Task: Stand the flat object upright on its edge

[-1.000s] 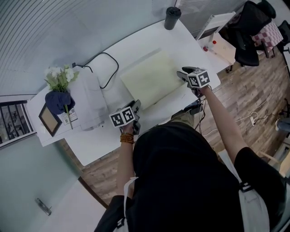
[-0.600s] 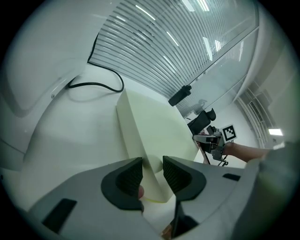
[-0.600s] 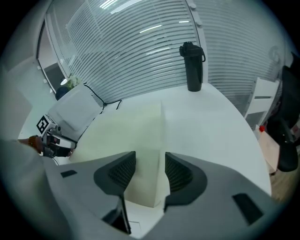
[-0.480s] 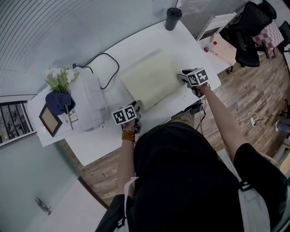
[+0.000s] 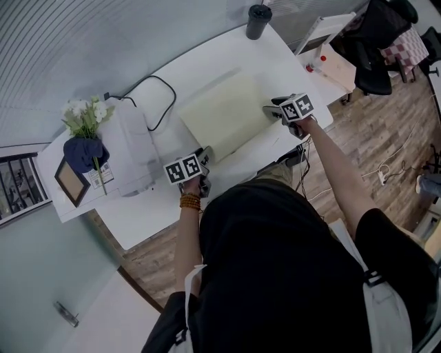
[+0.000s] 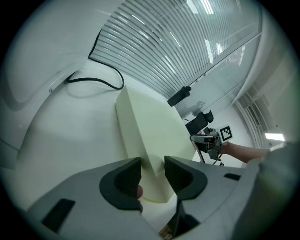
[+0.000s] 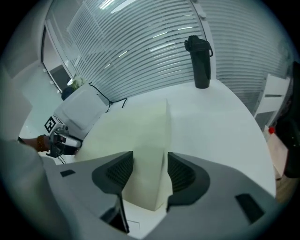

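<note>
Pale cream foam slab [image 5: 224, 117], laid flat on the white table [image 5: 296, 65] and taken as the reference for all positions. The left gripper [image 6: 152, 165] is set at the slab's near left corner. That corner is seen between the jaws, which have just been opening and now stand partly apart, the pads close to the foam but not pressed into it. The right gripper [image 7: 150, 161] is set at the slab's right corner. Its jaws have likewise just been opening and are spread wide, with the corner lying between them and a narrow gap shown beside the pads. Neither corner is clamped. Beyond the slab's far right corner a black bottle [image 5: 259, 21] is stood upright near the table edge. Left of the slab a black cable [image 5: 157, 93] is looped on the table, and a folded white cloth [image 5: 131, 145] is spread just beside it. Farther left of the slab, past the cloth, a bunch of white flowers [image 5: 86, 114] and a dark picture frame [image 5: 71, 180] are placed.
</note>
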Demonstrator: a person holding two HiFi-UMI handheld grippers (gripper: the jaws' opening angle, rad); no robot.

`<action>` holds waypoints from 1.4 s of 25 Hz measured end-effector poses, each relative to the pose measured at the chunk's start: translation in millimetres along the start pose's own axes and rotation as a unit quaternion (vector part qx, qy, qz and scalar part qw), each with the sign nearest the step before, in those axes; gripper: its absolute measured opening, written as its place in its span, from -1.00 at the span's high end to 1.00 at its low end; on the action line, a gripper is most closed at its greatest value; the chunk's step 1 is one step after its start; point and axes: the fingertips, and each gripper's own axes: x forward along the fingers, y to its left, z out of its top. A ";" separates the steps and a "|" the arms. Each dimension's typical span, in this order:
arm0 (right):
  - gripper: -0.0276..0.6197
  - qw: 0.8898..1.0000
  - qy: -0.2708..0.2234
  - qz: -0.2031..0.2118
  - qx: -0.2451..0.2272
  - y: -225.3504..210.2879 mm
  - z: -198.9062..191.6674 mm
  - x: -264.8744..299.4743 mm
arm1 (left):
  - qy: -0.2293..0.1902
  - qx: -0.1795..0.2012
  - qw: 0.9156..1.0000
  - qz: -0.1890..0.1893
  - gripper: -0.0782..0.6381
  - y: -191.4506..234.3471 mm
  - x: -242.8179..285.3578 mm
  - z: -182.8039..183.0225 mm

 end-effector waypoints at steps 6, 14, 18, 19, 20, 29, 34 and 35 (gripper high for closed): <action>0.23 1.000 0.014 0.004 0.015 -2.3 -3.1 4.7 | 0.007 0.006 1.000 -0.001 0.32 -1.2 0.1 -0.9; 0.26 0.999 0.031 0.009 0.034 -1.5 -6.7 8.6 | 0.020 0.012 1.000 0.009 0.30 2.1 4.5 -3.7; 0.26 0.998 0.038 0.009 0.045 -2.8 -4.6 11.2 | 0.019 0.015 1.000 0.016 0.30 4.4 6.8 -2.1; 0.26 0.998 0.036 0.008 0.047 -2.9 -4.2 10.8 | 0.021 0.016 1.000 0.017 0.30 4.4 7.3 -2.1; 0.26 0.998 0.034 0.006 0.049 -2.6 -4.4 10.0 | 0.023 0.017 0.999 0.017 0.30 4.4 7.5 -2.8; 0.27 0.998 0.036 -0.001 0.057 7.9 -17.6 6.9 | 0.028 0.023 0.999 0.014 0.29 11.4 3.5 -4.8; 0.28 0.997 0.032 -0.006 0.065 13.7 -25.9 4.7 | 0.031 0.022 0.999 0.010 0.30 13.4 -0.5 -9.3; 0.28 0.997 0.031 -0.008 0.065 14.7 -26.5 4.4 | 0.031 0.021 0.999 0.009 0.30 13.7 -1.3 -9.8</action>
